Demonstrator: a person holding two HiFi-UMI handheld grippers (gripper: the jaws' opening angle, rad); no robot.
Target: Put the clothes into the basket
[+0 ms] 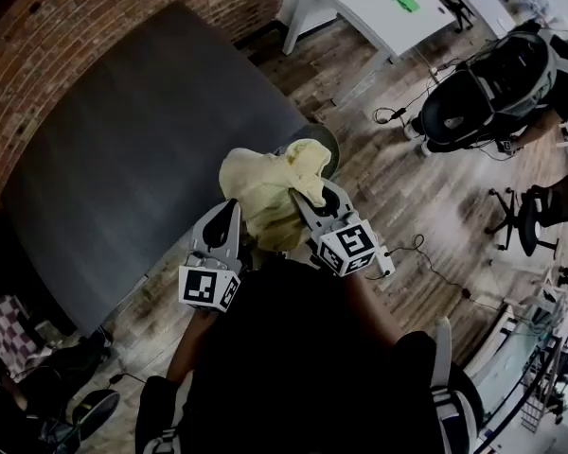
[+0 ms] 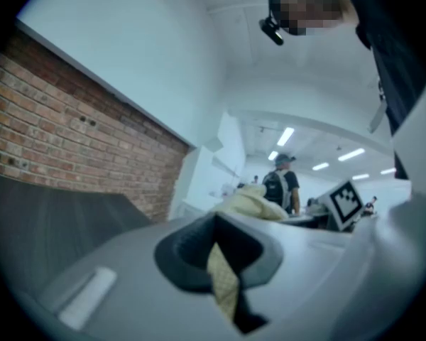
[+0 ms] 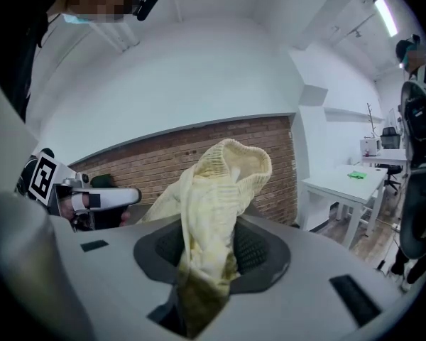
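A pale yellow knit garment (image 1: 265,192) hangs bunched between both grippers, in front of my body. My left gripper (image 1: 229,210) is shut on one thin edge of it; in the left gripper view that yellow edge (image 2: 224,279) sticks out between the closed jaws (image 2: 224,261). My right gripper (image 1: 305,197) is shut on a thicker fold, and in the right gripper view the garment (image 3: 216,204) rises up out of the jaws (image 3: 206,268) with its ribbed cuff on top. A round grey-green rim, perhaps the basket (image 1: 328,146), peeks out behind the garment.
A large dark grey flat surface (image 1: 142,149) lies to the left by a brick wall (image 1: 95,26). On the wooden floor at the right stand a white table (image 1: 369,8), black office chairs (image 1: 492,93) and loose cables (image 1: 426,253). A person (image 2: 282,183) stands far off.
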